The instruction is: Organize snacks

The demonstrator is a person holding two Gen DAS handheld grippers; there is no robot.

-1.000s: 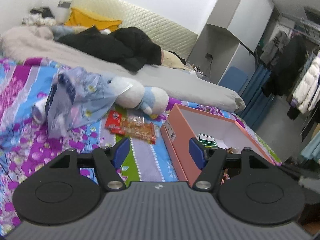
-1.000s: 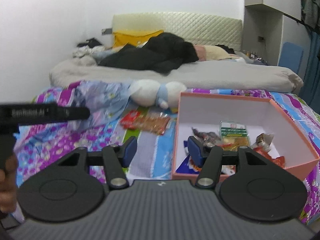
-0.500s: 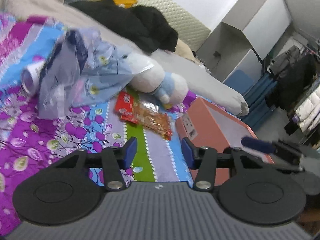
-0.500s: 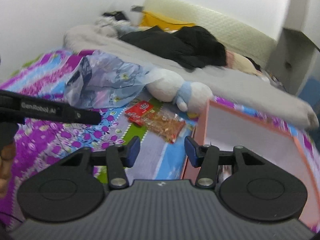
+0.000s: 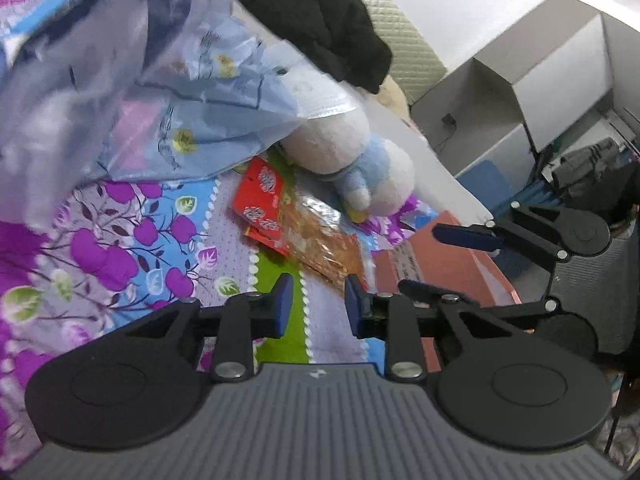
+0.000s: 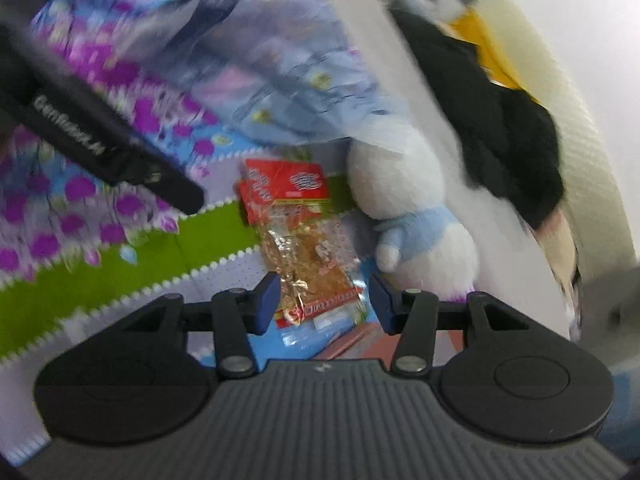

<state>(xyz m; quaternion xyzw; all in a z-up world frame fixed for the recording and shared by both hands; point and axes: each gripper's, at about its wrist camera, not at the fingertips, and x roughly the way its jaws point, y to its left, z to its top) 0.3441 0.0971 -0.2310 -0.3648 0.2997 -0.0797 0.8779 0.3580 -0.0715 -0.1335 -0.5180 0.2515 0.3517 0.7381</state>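
Premises are presenting as a home bedroom. A bed (image 5: 120, 240) is carrying a floral purple and blue sheet, with a quilted headboard (image 5: 404, 36) standing at its far edge. A plush toy (image 5: 352, 160) and dark clothing (image 5: 320, 20) are lying on it; garments (image 5: 592, 176) are hanging beside grey cabinets (image 5: 520, 92).

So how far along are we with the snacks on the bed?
No packet is in hand yet. The red-topped clear snack packets lie on the floral bedspread beside the white and blue plush toy, outside the pink cardboard box. The right gripper is open over them; the left gripper, open, has been closing on nothing.
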